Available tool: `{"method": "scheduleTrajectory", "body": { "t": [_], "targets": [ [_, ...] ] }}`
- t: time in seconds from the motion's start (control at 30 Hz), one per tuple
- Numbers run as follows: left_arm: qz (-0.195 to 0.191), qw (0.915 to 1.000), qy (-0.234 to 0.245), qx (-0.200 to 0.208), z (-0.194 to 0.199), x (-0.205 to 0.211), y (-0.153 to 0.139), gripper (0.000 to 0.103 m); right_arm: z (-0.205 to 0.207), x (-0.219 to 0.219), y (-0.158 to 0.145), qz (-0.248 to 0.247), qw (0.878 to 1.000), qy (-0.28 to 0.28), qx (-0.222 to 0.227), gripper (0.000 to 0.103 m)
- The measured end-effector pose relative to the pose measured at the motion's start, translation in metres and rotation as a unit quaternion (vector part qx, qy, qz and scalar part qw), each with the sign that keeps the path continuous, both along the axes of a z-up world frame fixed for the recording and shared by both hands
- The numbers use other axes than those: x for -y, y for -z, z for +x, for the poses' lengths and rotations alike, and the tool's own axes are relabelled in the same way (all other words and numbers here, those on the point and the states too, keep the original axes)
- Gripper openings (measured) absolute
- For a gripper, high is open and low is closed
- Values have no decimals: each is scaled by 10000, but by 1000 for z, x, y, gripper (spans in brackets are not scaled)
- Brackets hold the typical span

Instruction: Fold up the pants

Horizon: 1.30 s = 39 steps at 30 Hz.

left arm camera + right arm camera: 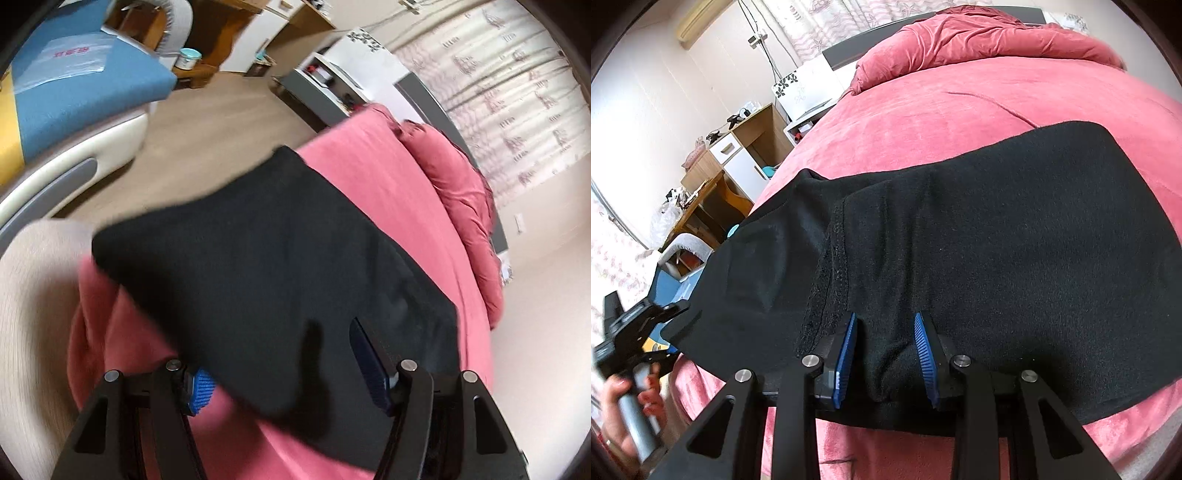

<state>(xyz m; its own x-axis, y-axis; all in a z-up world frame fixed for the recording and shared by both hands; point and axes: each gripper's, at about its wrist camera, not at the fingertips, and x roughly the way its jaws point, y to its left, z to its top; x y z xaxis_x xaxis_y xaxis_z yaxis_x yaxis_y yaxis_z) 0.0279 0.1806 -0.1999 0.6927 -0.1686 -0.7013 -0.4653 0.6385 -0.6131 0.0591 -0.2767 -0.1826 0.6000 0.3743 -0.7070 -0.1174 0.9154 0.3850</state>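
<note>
While the pants [979, 229] lay soft and limp on the bed [923, 122], my right tool [886, 354] pinched their near edge; my left tool [288, 373] gaped, holding nothing.

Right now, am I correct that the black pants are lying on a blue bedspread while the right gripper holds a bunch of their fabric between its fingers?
Not quite: the bedspread is pink, not blue, as the right wrist view shows. The rest holds: the black pants lie on it, and the right gripper has a bunch of their fabric between its fingers.
</note>
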Motion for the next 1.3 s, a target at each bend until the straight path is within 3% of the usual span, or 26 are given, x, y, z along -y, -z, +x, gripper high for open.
{"method": "scheduleTrajectory", "body": {
  "t": [0.07,0.2,0.3,0.33,0.37,0.4,0.5,0.63,0.8,0.97,1.3],
  "targets": [
    [30,10000,24,86,8,-6,3,67,0,2,0,14,10000,3,-2,33],
    [514,9983,231,176,19,-8,4,67,0,5,0,22,10000,6,-4,33],
    [406,9987,239,191,19,-11,3,62,0,6,0,27,10000,5,-3,33],
    [316,9992,239,86,20,-13,3,46,0,7,0,35,10000,6,-4,33],
    [180,9996,224,20,21,-17,1,24,0,7,0,42,10000,6,-4,33],
    [46,9998,200,41,19,-21,-1,18,0,8,0,56,10000,9,-4,34],
    [-237,9991,238,277,17,-26,-16,15,1,9,1,98,10000,18,-5,34],
    [514,9937,654,750,19,2,-62,14,1,13,2,134,9999,19,-7,34],
    [1113,9746,1280,1460,24,52,-118,14,0,16,2,180,9998,13,-9,35],
    [1498,9470,2082,1935,30,108,-153,14,-2,24,-2,422,9990,57,109,37],
    [1708,8990,3358,2234,38,206,-163,14,-15,56,-19,934,9933,514,439,46]
  ]
}}
